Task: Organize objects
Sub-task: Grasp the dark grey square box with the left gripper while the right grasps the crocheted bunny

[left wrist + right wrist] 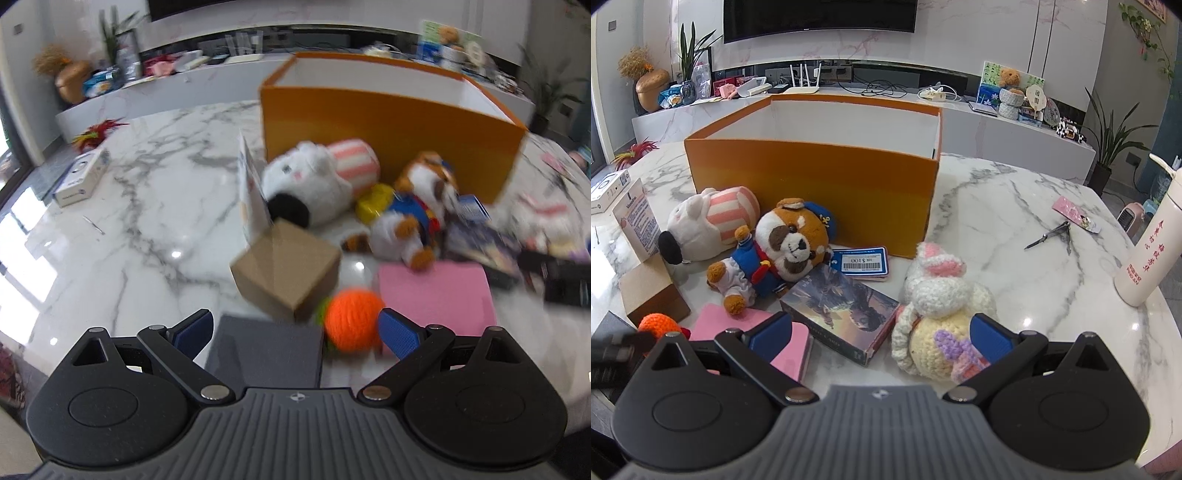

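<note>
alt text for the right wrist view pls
Open right gripper hovers over a marble table, with a crocheted bunny and a book lying between its fingers. Behind them, a dog plush and striped plush lie before an open orange box.

a dark tv (820, 16) hangs on the marble wall (979, 33) above a long white console (997, 136); potted plants (1115, 136) flank it.

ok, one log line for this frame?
left gripper: open, empty, near orange yarn ball | right gripper: open, empty, by crocheted cream rabbit | orange cardboard box: nothing visible inside
</note>
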### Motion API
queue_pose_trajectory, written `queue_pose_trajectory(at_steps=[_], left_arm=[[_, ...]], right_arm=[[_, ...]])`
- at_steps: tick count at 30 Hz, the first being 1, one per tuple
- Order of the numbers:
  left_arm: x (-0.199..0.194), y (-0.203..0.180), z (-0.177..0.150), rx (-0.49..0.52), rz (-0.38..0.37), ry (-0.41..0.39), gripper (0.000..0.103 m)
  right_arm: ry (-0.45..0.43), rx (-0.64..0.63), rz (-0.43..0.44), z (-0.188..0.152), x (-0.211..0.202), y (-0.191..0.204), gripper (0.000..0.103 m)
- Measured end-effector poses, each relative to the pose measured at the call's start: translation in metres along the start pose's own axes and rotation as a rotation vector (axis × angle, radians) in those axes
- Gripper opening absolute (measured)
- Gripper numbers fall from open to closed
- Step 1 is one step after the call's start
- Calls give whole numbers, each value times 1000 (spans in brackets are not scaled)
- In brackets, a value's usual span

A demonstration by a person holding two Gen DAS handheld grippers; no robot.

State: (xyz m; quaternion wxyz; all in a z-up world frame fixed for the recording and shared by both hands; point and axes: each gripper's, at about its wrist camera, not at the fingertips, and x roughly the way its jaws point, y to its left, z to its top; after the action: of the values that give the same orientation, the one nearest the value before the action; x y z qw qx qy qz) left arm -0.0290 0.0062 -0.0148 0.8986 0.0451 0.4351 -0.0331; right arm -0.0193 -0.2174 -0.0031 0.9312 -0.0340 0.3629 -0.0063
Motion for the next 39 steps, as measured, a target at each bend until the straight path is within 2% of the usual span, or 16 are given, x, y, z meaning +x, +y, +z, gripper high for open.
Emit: queue_pose_trajectory(at_steps=[4,7,9,12,19,22,28,31,35,39], left_arm=[[4,4,-22,71,-32,21,103],[6,3,-24,114,-3,-3,103],[7,6,-22,99,-2,-9,103],[4,11,-20,66,-41,-28,103],[13,22,-22,57,-18,-16,103],[10,28,-25,48,-51,-16,103],[-2,39,-34,31,-116,-66,103],[5,32,-32,50,-127,-43,103],[14,22,-34,99,-88,-24,103],[28,21,-35,85,-78,20,103]], right_arm=[[-2,29,0,1,-2,-13,102],[-9,63,9,2,-5,-24,102],[-13,79,15,3,-6,-30,102],[-13,92,26,3,-7,-36,102],[-22,142,36,4,-10,-55,102],[-23,161,38,4,-9,-58,102],[-20,154,64,5,-9,-53,102],[-20,140,81,6,-9,-50,102],[-11,134,88,5,-7,-52,102],[-5,146,88,4,-5,-57,102]])
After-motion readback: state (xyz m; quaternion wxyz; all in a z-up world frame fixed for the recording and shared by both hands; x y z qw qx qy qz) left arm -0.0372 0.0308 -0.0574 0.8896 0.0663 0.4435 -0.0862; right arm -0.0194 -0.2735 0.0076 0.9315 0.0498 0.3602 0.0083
